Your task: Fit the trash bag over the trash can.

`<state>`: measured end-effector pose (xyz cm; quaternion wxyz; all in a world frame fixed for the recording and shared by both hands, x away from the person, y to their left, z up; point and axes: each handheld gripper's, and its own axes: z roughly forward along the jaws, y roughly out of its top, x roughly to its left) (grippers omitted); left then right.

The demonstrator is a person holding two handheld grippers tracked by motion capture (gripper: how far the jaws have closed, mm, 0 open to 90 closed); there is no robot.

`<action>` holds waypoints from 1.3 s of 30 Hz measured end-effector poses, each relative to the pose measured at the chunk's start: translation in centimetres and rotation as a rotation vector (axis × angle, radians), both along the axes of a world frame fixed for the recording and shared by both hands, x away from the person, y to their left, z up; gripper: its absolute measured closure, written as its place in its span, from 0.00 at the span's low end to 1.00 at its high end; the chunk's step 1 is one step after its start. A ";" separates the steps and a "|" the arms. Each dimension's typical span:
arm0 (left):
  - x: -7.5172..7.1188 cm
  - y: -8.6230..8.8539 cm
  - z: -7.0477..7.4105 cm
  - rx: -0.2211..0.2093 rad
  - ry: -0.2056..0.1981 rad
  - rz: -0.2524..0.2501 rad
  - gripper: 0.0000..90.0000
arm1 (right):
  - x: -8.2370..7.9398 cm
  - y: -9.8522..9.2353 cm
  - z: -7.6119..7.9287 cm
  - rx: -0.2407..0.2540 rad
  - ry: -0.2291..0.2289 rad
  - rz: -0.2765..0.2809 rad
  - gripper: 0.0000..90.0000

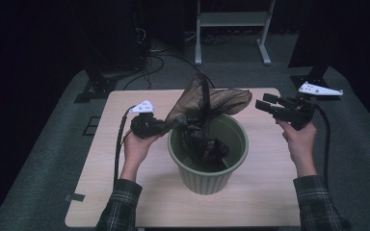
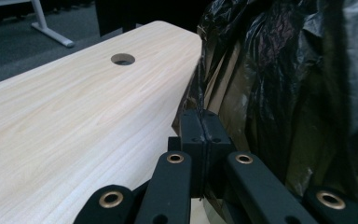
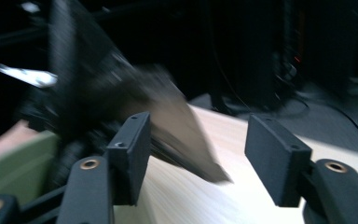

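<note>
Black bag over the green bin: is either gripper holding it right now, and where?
The left gripper is shut on the black bag, pinching its edge at the bin's left rim. The right gripper is open, holding nothing.

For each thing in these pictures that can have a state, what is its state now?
Bin bag: partly inside the bin, its upper part lifted above the rim and stretched out.
Green bin: upright on the table, not yet lined.
Left hand-held gripper: shut on the bin bag's edge.
Right hand-held gripper: open, nothing between its jaws, apart from the bag.
</note>
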<state>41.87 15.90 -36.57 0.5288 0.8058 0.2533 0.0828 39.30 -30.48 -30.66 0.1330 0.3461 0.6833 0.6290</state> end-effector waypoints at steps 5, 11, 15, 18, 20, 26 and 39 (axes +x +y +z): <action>-0.3 0.0 0.3 0.002 -0.015 -0.007 0.99 | 0.2 3.2 2.8 -0.032 -0.057 0.096 0.38; -0.4 0.2 0.4 -0.007 -0.019 -0.005 0.99 | 1.6 6.9 3.3 -0.151 -0.053 0.127 0.35; -0.5 0.3 0.6 -0.013 -0.023 -0.008 0.99 | 2.6 8.4 2.7 -0.194 -0.015 0.147 0.57; -0.7 0.3 0.7 -0.008 -0.027 -0.007 0.99 | 2.5 8.7 2.4 -0.231 -0.016 0.165 0.89; -0.9 0.5 0.8 0.009 -0.032 -0.004 0.99 | 1.8 8.9 2.3 -0.253 -0.017 0.171 0.98; -1.9 2.2 1.8 -0.007 -0.061 0.031 0.99 | -3.7 6.3 2.4 -0.220 -0.117 0.274 0.99; -3.1 4.4 1.6 0.029 -0.085 0.114 1.00 | -9.4 2.1 -2.3 -0.253 -0.129 0.349 1.00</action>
